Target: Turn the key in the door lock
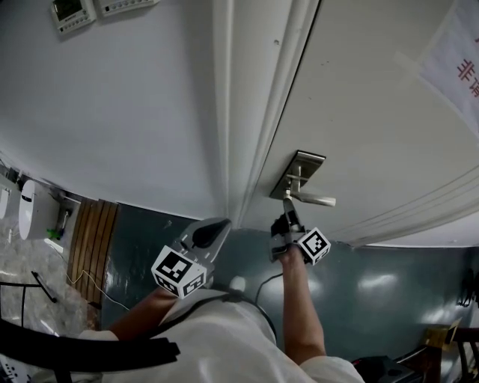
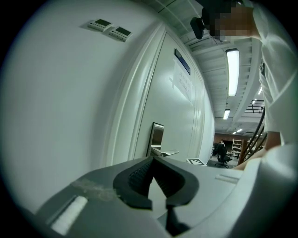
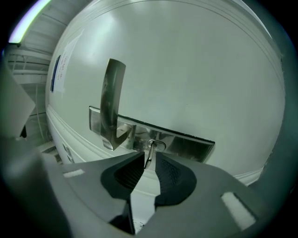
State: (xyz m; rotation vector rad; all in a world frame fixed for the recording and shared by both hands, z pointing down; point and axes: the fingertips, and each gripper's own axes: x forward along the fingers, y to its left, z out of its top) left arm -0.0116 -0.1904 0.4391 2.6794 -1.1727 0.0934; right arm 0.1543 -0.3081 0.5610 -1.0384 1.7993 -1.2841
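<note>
The fingers (image 3: 128, 174) of the right gripper (image 3: 145, 160) stand a little apart with the key (image 3: 149, 151) between their tips. The key seems to brush the finger on the picture's left and there is a clear gap to the other, so I don't read that as a grip. The fingers (image 2: 139, 179) of the left gripper (image 2: 152, 159) are closed tip to tip on nothing.

The key sits in the lock, just below centre in the right gripper view. Its long axis runs out from the door toward my camera, so I see it as a thin sliver slanting down and slightly left, with a small metal loop at the end near the plate. It comes out of the steel lock plate (image 3: 186, 146), a long strip crossing the middle of that view from left down to right. The door handle (image 3: 111, 102) rises from the plate's left part toward the top of the picture. In the head view the same handle points right, and I can't make out the key there.

In the head view the right gripper is just below the plate, near centre, close to the white door (image 1: 374, 112). The left gripper hangs to its left, by the door frame (image 1: 232, 112), apart from the lock. A paper notice (image 1: 456, 52) is on the door at upper right, and two wall panels (image 1: 75, 11) are at upper left.
</note>
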